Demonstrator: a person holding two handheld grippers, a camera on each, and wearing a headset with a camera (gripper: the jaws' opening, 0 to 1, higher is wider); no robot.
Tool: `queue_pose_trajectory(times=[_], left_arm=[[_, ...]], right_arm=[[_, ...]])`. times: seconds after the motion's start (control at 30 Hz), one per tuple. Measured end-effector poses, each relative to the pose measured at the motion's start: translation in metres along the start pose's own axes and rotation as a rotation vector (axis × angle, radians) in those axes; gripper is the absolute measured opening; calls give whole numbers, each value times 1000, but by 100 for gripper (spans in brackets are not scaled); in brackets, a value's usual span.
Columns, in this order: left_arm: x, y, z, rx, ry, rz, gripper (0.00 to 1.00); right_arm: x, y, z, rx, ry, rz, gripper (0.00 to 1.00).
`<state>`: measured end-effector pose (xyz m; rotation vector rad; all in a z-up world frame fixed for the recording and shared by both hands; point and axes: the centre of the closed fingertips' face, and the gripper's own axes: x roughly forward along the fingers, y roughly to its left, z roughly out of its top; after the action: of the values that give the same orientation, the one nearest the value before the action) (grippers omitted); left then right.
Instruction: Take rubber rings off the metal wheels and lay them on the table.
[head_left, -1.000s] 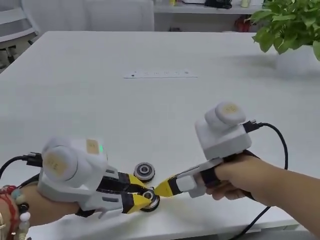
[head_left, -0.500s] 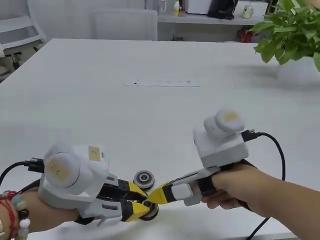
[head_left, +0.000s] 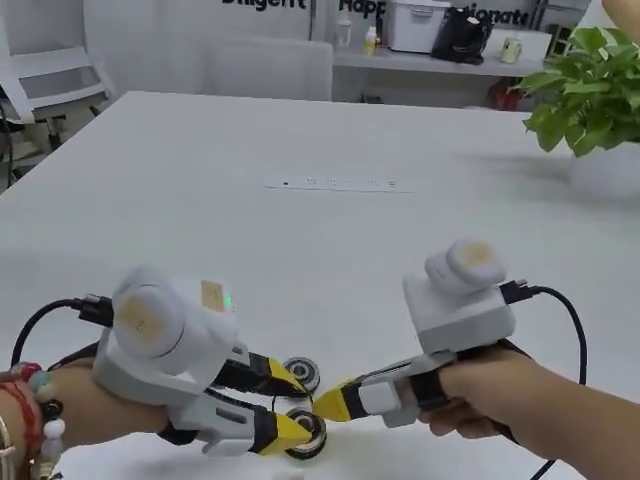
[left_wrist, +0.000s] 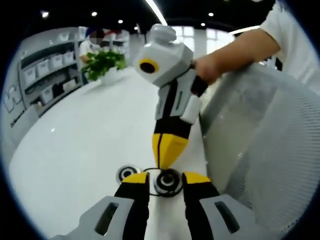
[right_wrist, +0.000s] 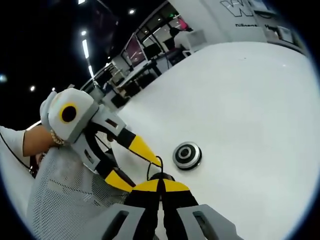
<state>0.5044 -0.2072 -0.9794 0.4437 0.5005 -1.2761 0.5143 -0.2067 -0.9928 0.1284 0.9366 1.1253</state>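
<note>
A leafy green plant (head_left: 585, 85) stands at the far right in the head view. Well to its left and nearer lies a flat white strip (head_left: 338, 184) with small dark marks. Behind the plant and to its left, a back shelf (head_left: 440, 62) carries a white box (head_left: 420, 25), a black appliance (head_left: 462, 35) and small bottles (head_left: 371, 40). Farther left of the plant stands a white chair (head_left: 255, 68). In the left gripper view, wall shelves (left_wrist: 45, 70) with white bins run left of the plant, and a white mesh chair back (left_wrist: 260, 150) is well to its right.
</note>
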Motion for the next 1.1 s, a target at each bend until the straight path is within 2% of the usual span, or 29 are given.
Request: queue_pose_trajectory(times=[0.23,0.33,0.47,0.77,0.9,1.1], left_arm=[[-15,6,10,-15,-26,13,38],[-24,7,17,-34,-48,12,38],[-37,14,25,-24,-70,48,46],[-73,17,30,-1,-78,116,60],[-93,17,32,-12,-94,155,64],[-119,16,27,-27,-100,223,70]], right_arm=[[-3,-1,4,7,-17,0,0],[-4,-1,7,4,-25,-3,0],[-5,0,9,-4,-31,-6,0],[-11,4,19,-12,-68,-2,0],[-14,8,26,-9,-96,9,0],[-18,11,35,-9,-131,21,0]])
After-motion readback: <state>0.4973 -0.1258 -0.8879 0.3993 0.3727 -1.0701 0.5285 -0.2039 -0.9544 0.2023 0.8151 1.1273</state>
